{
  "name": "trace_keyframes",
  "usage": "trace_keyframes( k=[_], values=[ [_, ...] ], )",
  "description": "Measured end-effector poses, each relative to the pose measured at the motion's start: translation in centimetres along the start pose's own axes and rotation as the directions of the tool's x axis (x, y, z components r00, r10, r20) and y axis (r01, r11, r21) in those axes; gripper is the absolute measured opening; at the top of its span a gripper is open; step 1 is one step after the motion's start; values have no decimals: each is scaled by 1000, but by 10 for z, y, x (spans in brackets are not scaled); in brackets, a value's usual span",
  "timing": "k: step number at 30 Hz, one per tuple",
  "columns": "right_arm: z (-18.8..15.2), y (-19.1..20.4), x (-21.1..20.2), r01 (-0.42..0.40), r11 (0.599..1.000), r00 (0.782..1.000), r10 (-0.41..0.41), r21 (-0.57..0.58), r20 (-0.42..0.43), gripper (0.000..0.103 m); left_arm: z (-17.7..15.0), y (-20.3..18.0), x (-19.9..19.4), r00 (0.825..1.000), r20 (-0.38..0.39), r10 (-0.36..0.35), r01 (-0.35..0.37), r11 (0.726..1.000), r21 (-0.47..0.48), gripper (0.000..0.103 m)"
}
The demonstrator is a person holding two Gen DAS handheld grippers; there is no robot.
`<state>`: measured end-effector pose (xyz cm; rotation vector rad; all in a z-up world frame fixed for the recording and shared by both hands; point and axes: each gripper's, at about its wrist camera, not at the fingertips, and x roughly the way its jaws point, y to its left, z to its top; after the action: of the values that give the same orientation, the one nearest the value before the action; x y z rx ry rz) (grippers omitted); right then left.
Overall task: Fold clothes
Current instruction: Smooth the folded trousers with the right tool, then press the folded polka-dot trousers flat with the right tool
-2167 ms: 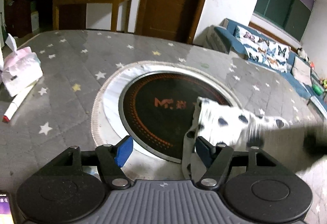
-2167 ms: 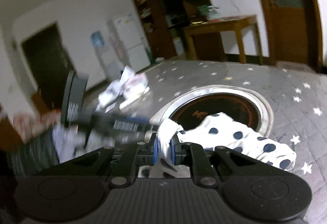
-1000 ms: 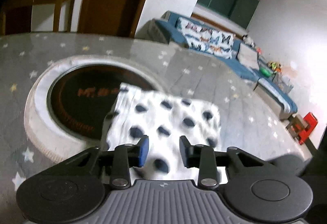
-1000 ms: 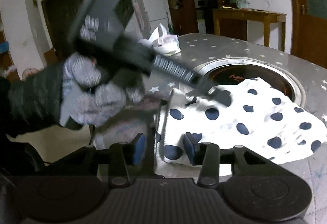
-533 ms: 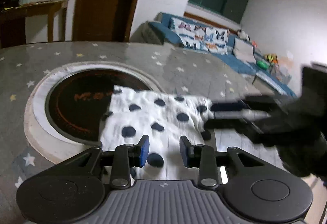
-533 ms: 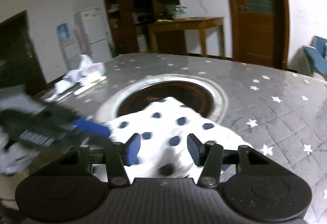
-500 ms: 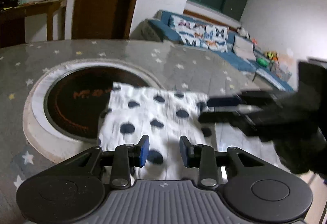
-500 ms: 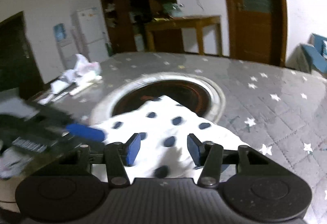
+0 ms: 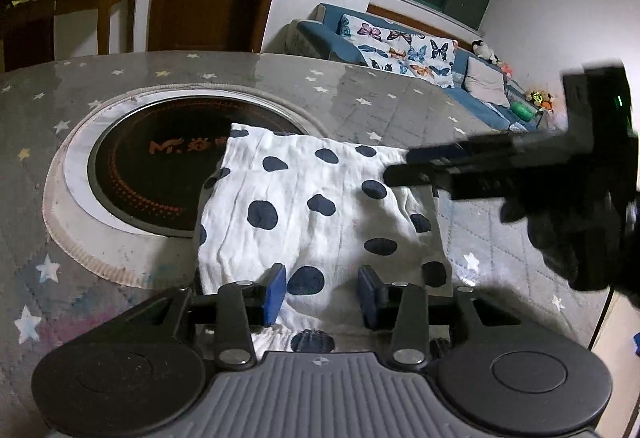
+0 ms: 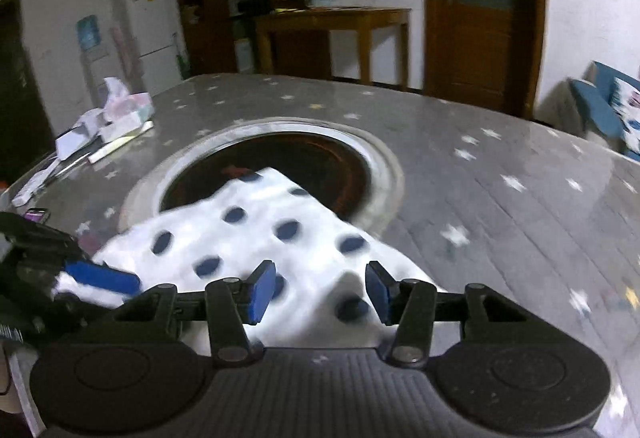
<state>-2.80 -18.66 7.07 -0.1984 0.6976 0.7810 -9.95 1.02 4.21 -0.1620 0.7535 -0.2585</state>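
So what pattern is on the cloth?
White with dark navy polka dots; the cloth shows sharpest in the left wrist view.

Both views sit low and close over the polka-dot cloth (image 9: 304, 214), each looking forward and downward along its own fingers. The left wrist view looks across the cloth from its near edge, facing the blue sofa (image 9: 420, 50) beyond it. The right wrist view crosses the same cloth (image 10: 256, 238) toward the wooden side table (image 10: 340, 18) beyond. Both share the cloth and the round black cooktop (image 9: 160, 158) partly under its far edge
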Motion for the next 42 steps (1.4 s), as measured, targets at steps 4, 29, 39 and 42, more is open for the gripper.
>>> trace_keyframes(
  k=[4,29,39,42],
  values=[
    [18,20,26,-49,996,998,46,-78,-39,50,-1,0,0,1000,5,-8,8,1000,-5,47],
    [42,9,29,-41,997,999,40,-71,-13,52,31,19,-3,998,62,-27,34,991,-129,47],
    [-22,-27,2,12,1000,1000,-12,20,-13,52,31,42,20,998,13,66,-64,986,-153,44],
    [-21,-21,-11,31,999,1000,-31,11,-1,52,33,42,19,997,14,80,-77,985,-152,44]
  ],
)
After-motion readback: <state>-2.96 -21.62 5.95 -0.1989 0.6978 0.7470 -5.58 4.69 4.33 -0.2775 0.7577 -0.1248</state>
